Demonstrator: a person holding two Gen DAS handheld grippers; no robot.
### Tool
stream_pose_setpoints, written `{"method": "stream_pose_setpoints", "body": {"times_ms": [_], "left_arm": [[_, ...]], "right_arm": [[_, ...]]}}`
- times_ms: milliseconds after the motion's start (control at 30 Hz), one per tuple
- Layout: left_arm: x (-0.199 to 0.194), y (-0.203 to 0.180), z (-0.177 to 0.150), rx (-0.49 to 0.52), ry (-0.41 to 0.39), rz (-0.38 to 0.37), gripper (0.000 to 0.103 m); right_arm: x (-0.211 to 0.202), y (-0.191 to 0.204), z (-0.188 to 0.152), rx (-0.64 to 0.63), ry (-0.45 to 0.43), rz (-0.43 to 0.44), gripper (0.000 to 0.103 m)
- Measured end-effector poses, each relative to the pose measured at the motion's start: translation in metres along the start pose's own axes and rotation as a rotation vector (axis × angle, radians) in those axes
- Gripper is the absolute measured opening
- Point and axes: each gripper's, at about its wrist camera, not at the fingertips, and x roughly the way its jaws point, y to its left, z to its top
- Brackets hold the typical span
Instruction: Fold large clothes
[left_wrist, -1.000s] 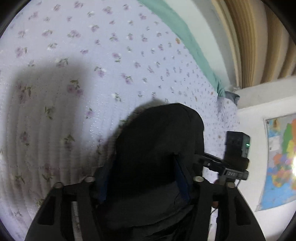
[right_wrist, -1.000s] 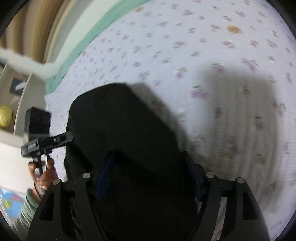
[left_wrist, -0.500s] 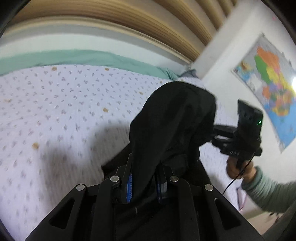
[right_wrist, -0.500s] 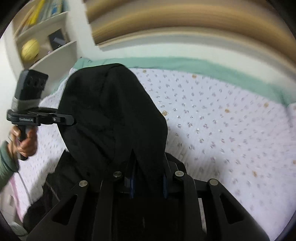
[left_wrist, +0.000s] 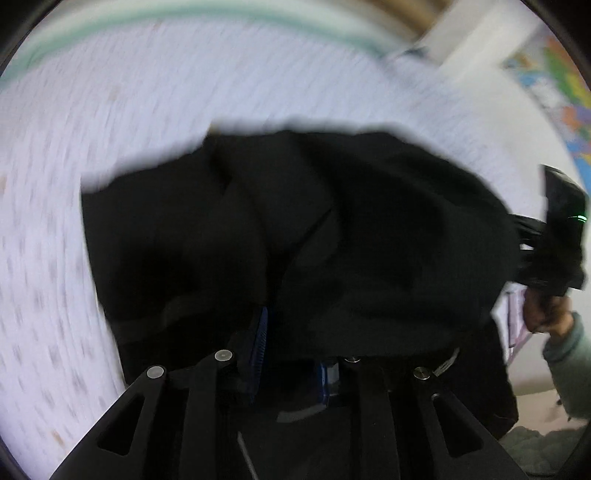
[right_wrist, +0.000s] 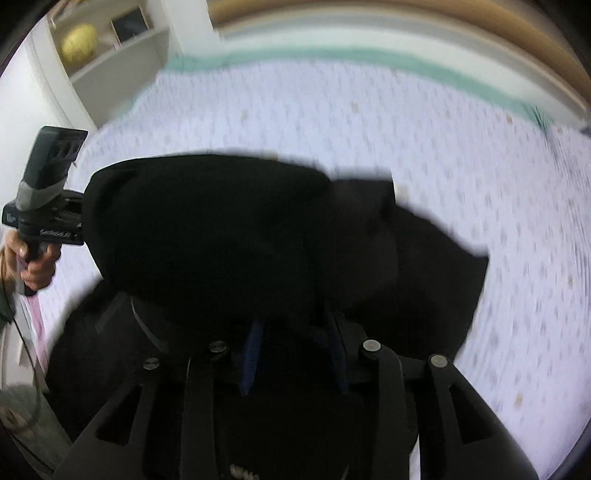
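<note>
Bedroom setting: a bed (left_wrist: 110, 155) in a pale floral sheet is serving as the folding surface, blurred in both views.

Item 1, black garment (left_wrist: 314, 229). Large, dark, soft. It is lying bunched on the sheet at the near part of the bed, spreading outward from both tools; its far edge is resting on the sheet toward the bed's middle. One portion is hanging off the near side of the bed, judged from the right wrist view (right_wrist: 229, 229).

Item 2, left tool (left_wrist: 291, 347). Its blue-padded fingers (left_wrist: 260, 332) are standing narrow with garment cloth between them, gripping a near edge. Likely reason: a paired pinch lets a wide edge be carried flat.

Item 3, right tool (right_wrist: 295, 347). Blue pads are showing close together under draped cloth; it is appearing to be pinching the garment likewise. Seen from the left wrist view, its body (left_wrist: 554, 236) is sitting beside the garment's right end, gripped by the right hand (left_wrist: 546, 310).

Item 4, left hand (right_wrist: 35, 258), gripping the left tool's handle beside the garment's left end.

Item 5, green band (right_wrist: 424, 70) along the bed's far edge.

Item 6, shelf (right_wrist: 110, 48) beyond the bed's far left corner, carrying a yellow ball (right_wrist: 79, 38).

Item 7, wall map (left_wrist: 557, 85) beyond the bed's right side.
</note>
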Motion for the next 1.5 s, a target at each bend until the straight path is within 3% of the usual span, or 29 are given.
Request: {"method": "stream_pose_setpoints", "body": {"times_ms": [100, 200, 233, 267, 333, 367, 433, 500, 533, 633, 667, 733, 867, 1033, 1200, 1300, 1333, 1400, 1500], "left_arm": [[-0.005, 0.014, -0.019, -0.087, 0.019, -0.027, 0.023], [-0.035, 0.017, -0.025, -0.122, -0.042, -0.045, 0.023], [-0.051, 0.016, -0.023, -0.13, -0.082, -0.052, 0.023], [-0.063, 0.013, -0.02, -0.134, -0.115, -0.062, 0.023], [-0.088, 0.002, -0.006, -0.122, -0.194, -0.092, 0.024], [-0.096, -0.006, 0.0, -0.114, -0.222, -0.105, 0.024], [-0.102, -0.022, 0.016, -0.118, -0.248, -0.156, 0.027], [-0.09, -0.038, 0.029, -0.125, -0.218, -0.268, 0.027], [-0.082, -0.042, 0.031, -0.12, -0.198, -0.285, 0.027], [-0.023, -0.049, 0.035, -0.077, -0.007, -0.202, 0.029], [0.003, -0.042, 0.031, -0.097, 0.057, -0.151, 0.029], [0.041, -0.021, 0.019, -0.166, 0.114, -0.154, 0.028], [0.065, 0.004, 0.013, -0.289, 0.088, -0.203, 0.024], [0.029, -0.018, 0.007, -0.193, 0.002, -0.157, 0.024], [-0.009, -0.023, -0.009, -0.156, -0.085, -0.201, 0.024], [0.023, -0.003, -0.015, -0.253, 0.003, -0.108, 0.026], [0.039, 0.003, -0.019, -0.297, 0.027, -0.132, 0.026], [0.039, 0.008, -0.021, -0.344, 0.013, -0.155, 0.026], [0.004, -0.002, -0.032, -0.286, -0.06, -0.119, 0.026]], "right_arm": [[-0.003, -0.008, -0.026, 0.06, 0.065, -0.013, 0.037], [-0.024, -0.013, -0.025, 0.102, 0.053, 0.0, 0.038], [-0.035, -0.011, -0.018, 0.111, 0.033, 0.01, 0.045], [-0.041, -0.01, -0.012, 0.114, 0.019, 0.02, 0.061], [-0.054, -0.001, 0.007, 0.118, -0.041, 0.056, 0.082], [-0.058, 0.005, 0.019, 0.12, -0.074, 0.083, 0.083], [-0.055, 0.02, 0.042, 0.11, -0.098, 0.105, 0.083], [-0.038, 0.03, 0.058, 0.087, -0.063, 0.041, 0.083], [-0.025, 0.037, 0.063, 0.067, -0.034, 0.007, 0.083], [0.029, 0.039, 0.059, 0.066, 0.105, -0.082, 0.077], [0.046, 0.04, 0.052, 0.069, 0.15, -0.095, 0.076], [0.076, 0.034, 0.03, 0.091, 0.227, -0.091, 0.076], [0.096, 0.02, 0.004, 0.193, 0.225, -0.056, 0.077], [0.072, 0.03, 0.01, 0.182, 0.146, -0.093, 0.077], [0.014, 0.055, 0.014, 0.128, -0.012, -0.08, 0.074], [0.032, 0.06, 0.013, 0.076, 0.045, -0.11, 0.064], [0.05, 0.062, 0.009, 0.06, 0.106, -0.129, 0.064], [0.082, 0.055, 0.002, 0.085, 0.206, -0.113, 0.064], [0.085, 0.045, 0.007, 0.175, 0.215, -0.055, 0.064]]}}
